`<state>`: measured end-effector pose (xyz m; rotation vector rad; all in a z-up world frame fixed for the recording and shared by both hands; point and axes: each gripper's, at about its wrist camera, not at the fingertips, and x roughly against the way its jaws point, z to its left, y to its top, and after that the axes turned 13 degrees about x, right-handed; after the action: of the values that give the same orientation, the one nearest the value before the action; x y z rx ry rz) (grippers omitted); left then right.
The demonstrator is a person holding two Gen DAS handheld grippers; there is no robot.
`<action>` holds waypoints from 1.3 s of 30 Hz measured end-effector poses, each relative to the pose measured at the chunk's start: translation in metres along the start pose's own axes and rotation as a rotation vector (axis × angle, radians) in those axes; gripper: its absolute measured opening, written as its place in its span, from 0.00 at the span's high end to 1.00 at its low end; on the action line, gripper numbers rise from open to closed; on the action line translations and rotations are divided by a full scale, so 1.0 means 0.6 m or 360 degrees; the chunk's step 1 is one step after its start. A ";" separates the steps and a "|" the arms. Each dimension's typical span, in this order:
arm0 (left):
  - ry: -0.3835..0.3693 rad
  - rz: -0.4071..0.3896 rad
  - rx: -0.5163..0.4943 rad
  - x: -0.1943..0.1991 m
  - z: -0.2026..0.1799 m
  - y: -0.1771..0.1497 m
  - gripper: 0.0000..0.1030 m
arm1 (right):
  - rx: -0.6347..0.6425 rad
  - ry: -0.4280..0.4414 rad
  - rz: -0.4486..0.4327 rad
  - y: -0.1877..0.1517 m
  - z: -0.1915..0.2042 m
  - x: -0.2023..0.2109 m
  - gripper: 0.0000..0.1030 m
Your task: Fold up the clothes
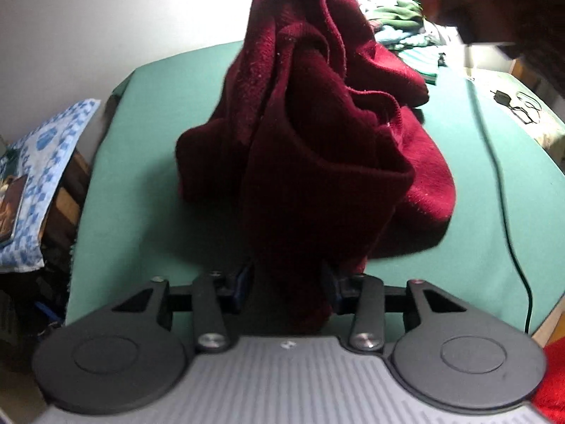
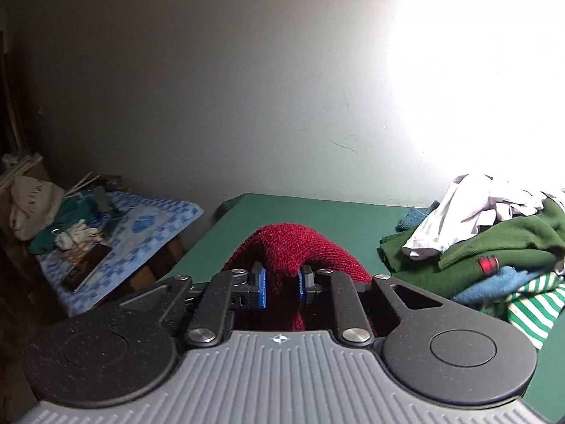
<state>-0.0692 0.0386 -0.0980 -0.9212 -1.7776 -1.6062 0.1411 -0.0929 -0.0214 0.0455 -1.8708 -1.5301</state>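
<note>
Our left hand-held gripper (image 1: 287, 284) clamps a hanging fold of the maroon knit garment (image 1: 317, 134), and our right hand-held gripper (image 2: 280, 282) pinches another bunched ridge of it. We see thick, fuzzy, ribbed wool, crumpled, lifted at the top while its lower bulk rests on the green surface (image 1: 141, 183). A clothes pile (image 2: 494, 247) lies near. We can read no labels.

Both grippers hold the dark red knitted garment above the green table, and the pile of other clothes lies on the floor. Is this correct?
Not fully. The pile of other clothes lies on the green table, as the right wrist view shows. Both the left gripper and the right gripper do hold the dark red knitted garment.
</note>
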 end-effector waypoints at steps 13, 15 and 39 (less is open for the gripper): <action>0.0092 0.0066 -0.0104 -0.050 -0.029 -0.010 0.43 | -0.0024 -0.0008 0.0205 -0.081 -0.045 -0.030 0.65; 0.0098 0.0059 -0.0133 -0.058 -0.030 -0.007 0.45 | -0.0006 -0.0005 0.0183 -0.091 -0.055 0.012 0.65; 0.0284 -0.0311 0.0081 -0.012 0.020 0.072 0.81 | -0.0142 -0.0063 0.0175 -0.203 -0.008 0.125 0.94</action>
<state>-0.0298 0.0513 -0.0793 -0.5756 -1.8181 -1.6962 0.0395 -0.1664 -0.0901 -0.1272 -1.8023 -1.5469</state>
